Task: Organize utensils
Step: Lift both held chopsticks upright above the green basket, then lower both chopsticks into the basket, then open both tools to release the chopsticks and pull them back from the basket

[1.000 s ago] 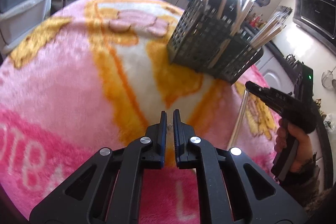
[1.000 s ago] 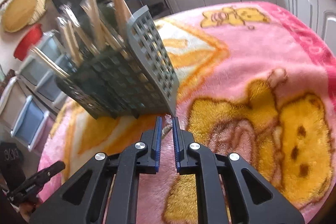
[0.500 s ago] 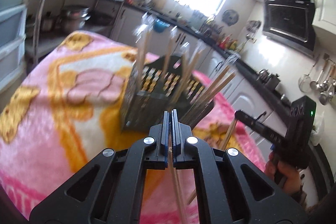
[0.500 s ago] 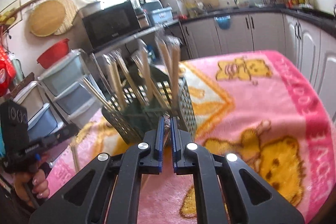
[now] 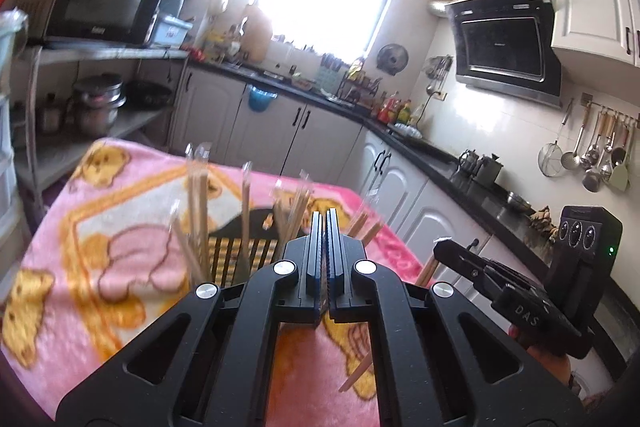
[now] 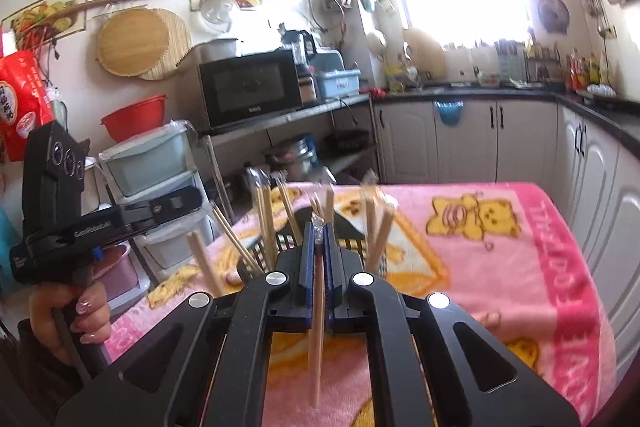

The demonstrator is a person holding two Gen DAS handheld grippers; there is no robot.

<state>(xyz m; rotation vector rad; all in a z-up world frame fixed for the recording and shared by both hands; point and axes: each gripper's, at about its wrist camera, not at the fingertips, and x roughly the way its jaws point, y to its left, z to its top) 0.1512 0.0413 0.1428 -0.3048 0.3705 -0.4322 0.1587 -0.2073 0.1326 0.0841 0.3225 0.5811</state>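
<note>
A dark mesh utensil holder (image 5: 244, 251) stands on the pink blanket with several wrapped wooden chopsticks (image 5: 200, 215) sticking up. It also shows in the right wrist view (image 6: 348, 233), partly behind the fingers. My right gripper (image 6: 319, 227) is shut on a wrapped pair of chopsticks (image 6: 318, 327) that hang down below it, above the holder. My left gripper (image 5: 325, 215) is shut with its jaws nearly touching, near the holder; a thin dark edge shows between them, and what it holds cannot be told. The right gripper also shows in the left wrist view (image 5: 444, 247), with chopsticks (image 5: 356, 375) hanging below it.
The pink cartoon blanket (image 6: 520, 267) covers the table. Kitchen cabinets (image 5: 320, 131) and a black counter run behind it. A shelf with a microwave (image 6: 250, 89) and stacked plastic drawers (image 6: 156, 167) stand at the table's far side.
Both grippers have risen from the blanket and tipped up towards level. The right gripper has lifted a pair of chopsticks, now hanging from its jaws above the holder.
</note>
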